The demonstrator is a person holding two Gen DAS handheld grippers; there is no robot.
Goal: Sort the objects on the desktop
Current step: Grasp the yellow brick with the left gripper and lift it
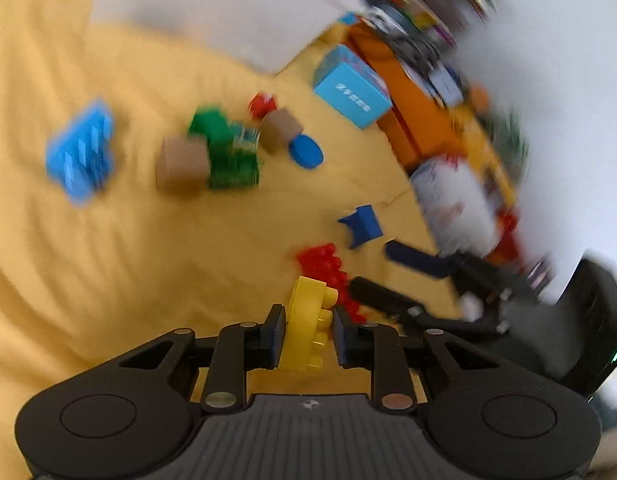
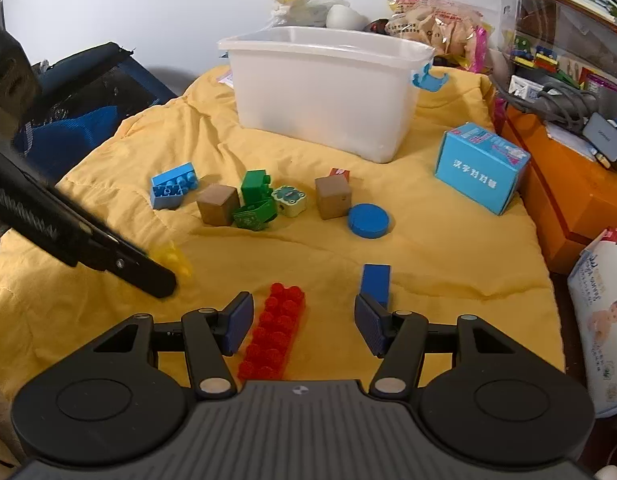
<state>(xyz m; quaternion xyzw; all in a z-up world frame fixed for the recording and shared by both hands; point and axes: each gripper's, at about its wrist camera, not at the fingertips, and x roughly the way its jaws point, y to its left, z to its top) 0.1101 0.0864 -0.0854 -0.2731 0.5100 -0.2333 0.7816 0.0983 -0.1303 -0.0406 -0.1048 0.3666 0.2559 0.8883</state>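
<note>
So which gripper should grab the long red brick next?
Right. The right gripper is open with the long red brick lying between its fingers, while the left gripper already clamps a yellow brick.

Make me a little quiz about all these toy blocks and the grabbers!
1. True or false: the left gripper is holding a yellow brick.
2. Which toy lies between the open fingers of the right gripper? A) blue disc B) red brick C) green brick
3. Fill in: the big tub at the back of the yellow blanket is ____ in colour.

Key:
1. True.
2. B, the red brick; the blue disc and the green brick lie farther off.
3. White.
</note>
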